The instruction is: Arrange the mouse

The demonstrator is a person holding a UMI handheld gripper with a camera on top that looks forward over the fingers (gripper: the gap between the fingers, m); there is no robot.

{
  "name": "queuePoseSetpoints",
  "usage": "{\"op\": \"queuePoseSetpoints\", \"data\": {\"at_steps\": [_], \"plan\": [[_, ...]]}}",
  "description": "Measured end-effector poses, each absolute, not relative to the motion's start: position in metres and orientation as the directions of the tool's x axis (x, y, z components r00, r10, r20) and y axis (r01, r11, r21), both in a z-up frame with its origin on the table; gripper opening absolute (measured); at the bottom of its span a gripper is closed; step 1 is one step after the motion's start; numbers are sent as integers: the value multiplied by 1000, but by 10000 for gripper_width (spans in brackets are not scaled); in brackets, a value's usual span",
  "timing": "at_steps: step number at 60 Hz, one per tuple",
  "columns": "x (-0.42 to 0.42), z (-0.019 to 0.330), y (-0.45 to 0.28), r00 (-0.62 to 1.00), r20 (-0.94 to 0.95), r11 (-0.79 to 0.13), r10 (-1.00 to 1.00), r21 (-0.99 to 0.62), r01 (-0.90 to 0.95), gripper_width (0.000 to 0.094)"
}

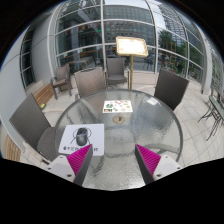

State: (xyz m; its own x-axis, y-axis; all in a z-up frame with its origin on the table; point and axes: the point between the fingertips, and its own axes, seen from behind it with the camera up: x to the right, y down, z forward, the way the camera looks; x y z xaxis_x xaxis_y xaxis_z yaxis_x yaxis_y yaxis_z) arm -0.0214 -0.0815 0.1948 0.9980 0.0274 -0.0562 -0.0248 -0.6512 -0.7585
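Observation:
A dark mouse [83, 136] lies on a white sheet-like mouse pad [74, 141] on the left part of a round glass table [125, 125]. My gripper [113, 162] hovers above the table's near edge, its fingers [78, 160] spread wide apart with nothing between them. The mouse sits just ahead of the left finger, apart from it.
A small card with dark marks [117, 104] and a small white thing [120, 119] lie at the table's middle. Several grey chairs [171, 88] ring the table. A wooden stand [130, 46] and glass walls are beyond.

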Motion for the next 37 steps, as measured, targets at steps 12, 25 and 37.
{"op": "queuePoseSetpoints", "data": {"at_steps": [12,25,37], "plan": [[1,205,-125,998,-51,-631,43,-775,-13,851],[9,213,-142,997,-69,-614,38,-789,-32,850],[10,215,-148,997,-70,-609,41,-792,-30,850]]}}
